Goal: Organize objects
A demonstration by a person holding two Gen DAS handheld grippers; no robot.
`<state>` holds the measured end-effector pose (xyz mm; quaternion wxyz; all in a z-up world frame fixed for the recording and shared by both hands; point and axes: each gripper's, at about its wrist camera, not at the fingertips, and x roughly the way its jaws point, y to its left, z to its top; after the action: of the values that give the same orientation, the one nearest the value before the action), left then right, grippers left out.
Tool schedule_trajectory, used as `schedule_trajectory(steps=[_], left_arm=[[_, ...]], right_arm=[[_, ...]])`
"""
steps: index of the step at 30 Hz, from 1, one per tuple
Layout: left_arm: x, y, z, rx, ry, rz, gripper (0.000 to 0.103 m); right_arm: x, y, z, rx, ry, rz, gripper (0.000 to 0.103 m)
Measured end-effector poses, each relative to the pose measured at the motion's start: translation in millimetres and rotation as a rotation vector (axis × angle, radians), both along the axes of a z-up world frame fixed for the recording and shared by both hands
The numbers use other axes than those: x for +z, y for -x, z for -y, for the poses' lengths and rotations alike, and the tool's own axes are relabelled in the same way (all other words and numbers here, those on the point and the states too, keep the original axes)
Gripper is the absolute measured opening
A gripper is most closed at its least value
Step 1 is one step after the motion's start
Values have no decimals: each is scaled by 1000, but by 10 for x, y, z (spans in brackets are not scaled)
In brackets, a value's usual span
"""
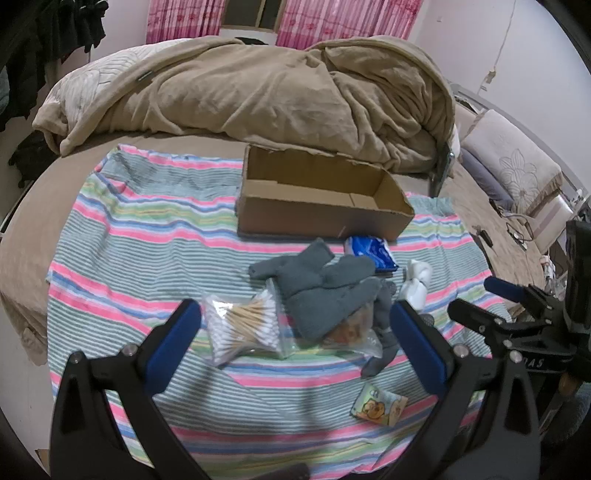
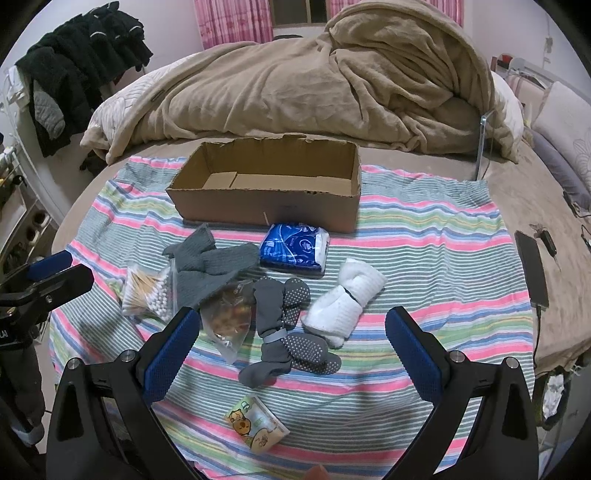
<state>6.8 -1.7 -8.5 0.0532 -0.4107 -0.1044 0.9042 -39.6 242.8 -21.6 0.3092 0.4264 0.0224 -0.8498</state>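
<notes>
Striped cloth point(image 2: 424, 229), empty torn-rimmed cardboard box point(image 2: 269, 210)

A rumpled tan blanket point(image 2: 332, 85) lies heaped across the far side of the bed point(image 2: 517, 192), spilling over a pale leaf-patterned quilt point(image 2: 122, 99). Behind it hang pink curtains point(image 2: 232, 26) around a dark window point(image 2: 299, 13). A striped cloth point(image 2: 424, 236) — pink, green, blue and grey — is spread over the near part of the bed. Black clothes point(image 2: 81, 55) hang at the left. On the right, a dark phone point(image 2: 532, 269) lies on the bed sheet, and an embroidered pillow point(image 1: 513, 162) rests near the wall.
</notes>
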Motion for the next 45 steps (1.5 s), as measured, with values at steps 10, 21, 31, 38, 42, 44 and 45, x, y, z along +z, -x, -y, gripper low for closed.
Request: schedule_trajectory(steps=[10, 21, 31, 38, 42, 44, 45], left_arm=[[-8, -13, 8, 1, -2, 2, 103], [-5, -21, -11, 3, -2, 5, 103], [-10, -12, -17, 2, -1, 7, 103], [-9, -14, -26, 3, 1, 8, 103], [-15, -18, -45, 1, 3, 6, 103], [-19, -21, -51, 0, 2, 7, 103], [-18, -21, -49, 0, 2, 8, 103]], right_arm=[[6, 2, -1, 1, -2, 4, 102], [5, 4, -7, 0, -2, 7, 102], [-2, 12, -16, 1, -1, 10, 102], [-3, 11, -20, 2, 0, 11, 102], [-1, 14, -20, 3, 0, 11, 102], [1, 18, -21, 3, 0, 10, 102], [0, 15, -22, 3, 0, 11, 102]])
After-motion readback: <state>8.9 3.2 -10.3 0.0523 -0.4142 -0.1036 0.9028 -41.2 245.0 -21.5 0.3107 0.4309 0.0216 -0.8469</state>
